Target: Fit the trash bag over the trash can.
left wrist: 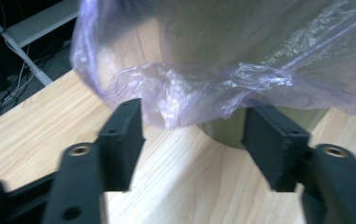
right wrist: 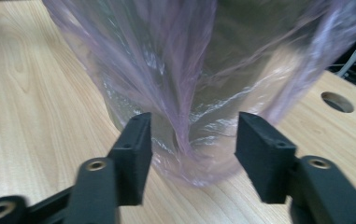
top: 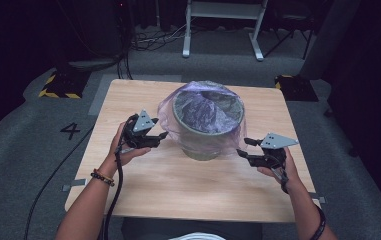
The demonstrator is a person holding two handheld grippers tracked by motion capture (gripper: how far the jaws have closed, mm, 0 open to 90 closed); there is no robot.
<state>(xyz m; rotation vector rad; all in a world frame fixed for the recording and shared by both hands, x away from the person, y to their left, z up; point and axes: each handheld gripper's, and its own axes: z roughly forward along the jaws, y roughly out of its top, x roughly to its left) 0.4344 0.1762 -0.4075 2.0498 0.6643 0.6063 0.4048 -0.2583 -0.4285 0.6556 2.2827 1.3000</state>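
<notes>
A grey-green bin (top: 208, 145) stands at the middle of the wooden table (top: 178, 185). A translucent purple bag (top: 200, 107) lines it, folded over the rim and hanging down the outside. My left gripper (top: 162, 136) is just left of the bin, pointing at it. In the left gripper view the gripper (left wrist: 192, 135) is open, and the bag's crumpled hem (left wrist: 203, 88) hangs just beyond the tips, with no pad touching it. My right gripper (top: 243, 147) is at the bin's right side. In the right gripper view it (right wrist: 194, 149) is open around a hanging fold of the bag (right wrist: 175, 70), which the pads do not press.
The table ends close behind the bin and near the person in front. A round hole (right wrist: 337, 101) is cut in the tabletop beyond the bag. Grey carpet surrounds the table, with a white frame's legs (top: 185, 50) and cables at the back.
</notes>
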